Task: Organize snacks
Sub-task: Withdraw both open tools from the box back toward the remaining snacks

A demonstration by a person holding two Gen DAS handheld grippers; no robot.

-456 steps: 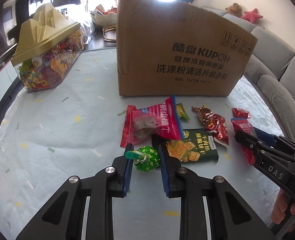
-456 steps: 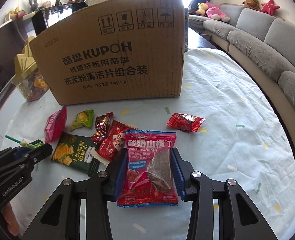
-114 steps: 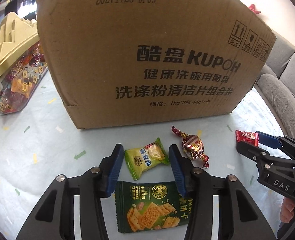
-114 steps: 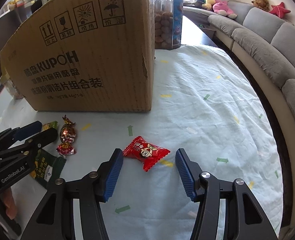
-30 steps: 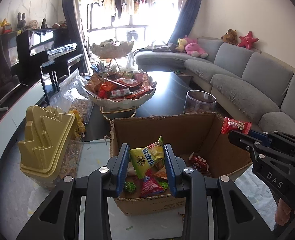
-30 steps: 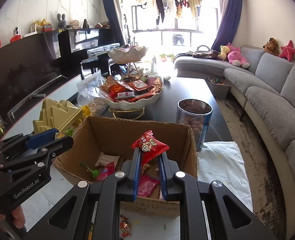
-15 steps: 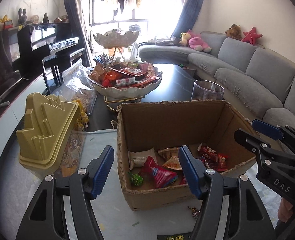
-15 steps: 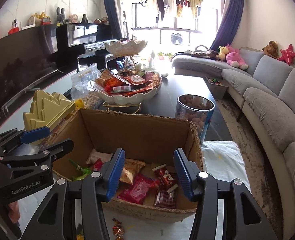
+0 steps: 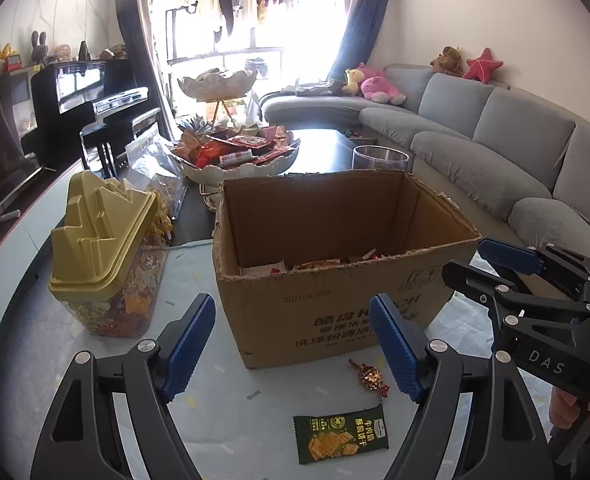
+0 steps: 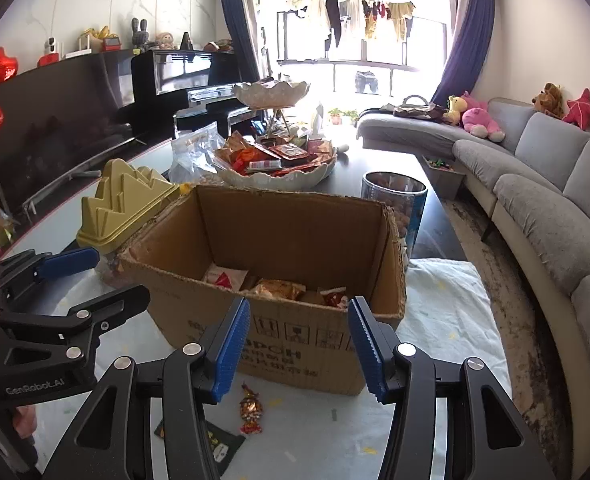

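Observation:
An open cardboard box (image 9: 335, 312) (image 10: 295, 344) stands on the table, with several snack packets on its floor. My left gripper (image 9: 295, 348) hangs in front of the box, its jaws opening and nothing between them. My right gripper (image 10: 299, 348) is open and empty too, near the box's right front corner. On the cloth in front of the box lie a foil-wrapped candy (image 9: 371, 376) (image 10: 250, 408) and a dark green cracker packet (image 9: 341, 438) (image 10: 219, 446). The left gripper (image 10: 67, 292) also shows in the right wrist view, the right gripper (image 9: 495, 268) in the left wrist view.
A clear candy jar with a gold peaked lid (image 9: 107, 256) (image 10: 127, 200) stands left of the box. Behind the box are a white tiered bowl of snacks (image 9: 239, 160) (image 10: 279, 168) and a round clear canister (image 10: 395, 204). A grey sofa (image 9: 495, 152) runs along the right.
Both grippers let their packets fall into the box: the green-yellow one from the left, the red one from the right. Their jaws opened, and both drew back and lower in front of the box.

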